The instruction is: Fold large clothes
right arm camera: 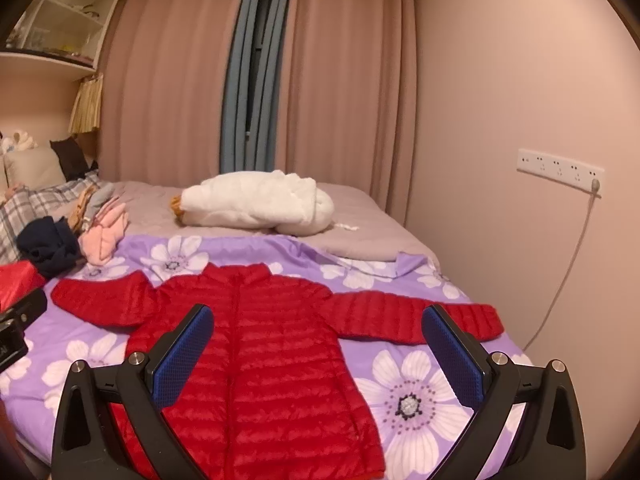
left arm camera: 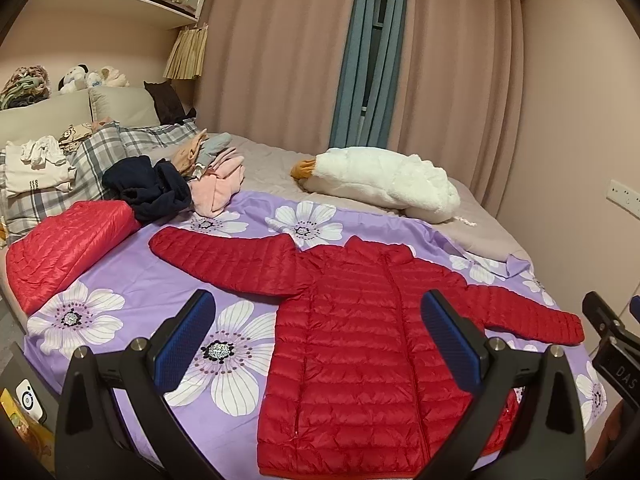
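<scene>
A red quilted puffer jacket (left arm camera: 360, 344) (right arm camera: 264, 344) lies flat and zipped on a purple flowered sheet (left arm camera: 132, 280) (right arm camera: 424, 384), both sleeves spread out sideways. My left gripper (left arm camera: 318, 336) hovers open above the jacket's lower left part, nothing between its blue pads. My right gripper (right arm camera: 318, 344) hangs open over the jacket's body and right sleeve, also holding nothing. The right gripper's black body (left arm camera: 612, 344) shows at the right edge of the left wrist view. The left one's body (right arm camera: 18, 328) shows at the left edge of the right wrist view.
A folded red jacket (left arm camera: 64, 248) lies at the left of the bed. Behind it are a dark navy garment (left arm camera: 152, 188), pink clothes (left arm camera: 218, 188) and plaid pillows (left arm camera: 100, 156). A white plush goose (left arm camera: 380, 184) (right arm camera: 256, 204) rests at the far side. A wall with sockets (right arm camera: 560, 168) is on the right.
</scene>
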`<state>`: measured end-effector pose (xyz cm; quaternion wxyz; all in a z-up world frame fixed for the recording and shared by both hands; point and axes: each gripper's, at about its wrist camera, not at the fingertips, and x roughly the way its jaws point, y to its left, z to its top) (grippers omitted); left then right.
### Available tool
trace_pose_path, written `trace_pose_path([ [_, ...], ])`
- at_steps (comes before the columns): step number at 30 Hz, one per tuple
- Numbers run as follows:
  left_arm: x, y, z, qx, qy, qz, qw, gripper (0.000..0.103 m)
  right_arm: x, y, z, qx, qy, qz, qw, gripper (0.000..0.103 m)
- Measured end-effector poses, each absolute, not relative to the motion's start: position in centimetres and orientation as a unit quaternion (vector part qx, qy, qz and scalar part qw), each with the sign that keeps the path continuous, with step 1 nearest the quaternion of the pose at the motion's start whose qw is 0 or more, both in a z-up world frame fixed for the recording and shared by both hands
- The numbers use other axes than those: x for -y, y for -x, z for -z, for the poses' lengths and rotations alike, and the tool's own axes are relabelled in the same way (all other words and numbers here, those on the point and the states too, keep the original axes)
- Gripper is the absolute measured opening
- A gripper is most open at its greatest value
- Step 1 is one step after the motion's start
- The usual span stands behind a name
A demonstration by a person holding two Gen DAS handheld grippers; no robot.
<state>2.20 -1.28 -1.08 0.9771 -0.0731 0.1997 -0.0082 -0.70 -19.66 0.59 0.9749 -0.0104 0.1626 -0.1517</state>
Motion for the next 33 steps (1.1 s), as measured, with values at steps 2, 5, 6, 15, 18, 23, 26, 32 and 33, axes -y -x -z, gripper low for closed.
trace_pose_path([
  [2, 1.26, -2.15, 1.06, -0.200, 0.072, 0.010, 0.977, 0.103, 19.66, 0.67, -0.57, -0.164, 0.010, 0.148, 0.975, 0.103],
  [5, 1.24, -2.14, 0.96, -0.199, 0.073, 0.007, 0.977, 0.103, 19.63, 0.38, -0.42, -0.169, 0.011, 0.149, 0.974, 0.103],
  [6, 1.20, -2.13, 0.94, -0.199, 0.073, 0.006, 0.977, 0.103, 19.60, 0.32, -0.38, -0.171, 0.013, 0.151, 0.974, 0.103],
  [15, 0.89, -2.36, 1.15, -0.202, 0.074, 0.003, 0.977, 0.103, 19.60, 0.37, -0.31, -0.170, 0.013, 0.149, 0.974, 0.103],
  [18, 0.99, -2.36, 1.25, -0.201, 0.069, 0.001, 0.977, 0.103, 19.58, 0.17, -0.18, -0.174, 0.017, 0.153, 0.973, 0.103],
  [23, 0.91, -2.70, 1.40, -0.205, 0.065, -0.001, 0.977, 0.103, 19.88, 0.01, -0.09, -0.177, 0.008, 0.146, 0.973, 0.103],
  [26, 0.75, -2.71, 1.43, -0.203, 0.070, -0.002, 0.977, 0.103, 20.09, 0.07, 0.02, -0.178, 0.003, 0.144, 0.974, 0.103],
  [32, 0.72, -2.75, 1.43, -0.201, 0.072, 0.000, 0.977, 0.103, 20.33, 0.03, 0.13, -0.171, -0.001, 0.139, 0.976, 0.103],
  [33, 0.75, -2.81, 1.44, -0.201, 0.073, 0.001, 0.977, 0.103, 20.46, -0.07, 0.19, -0.171, -0.005, 0.136, 0.976, 0.103],
])
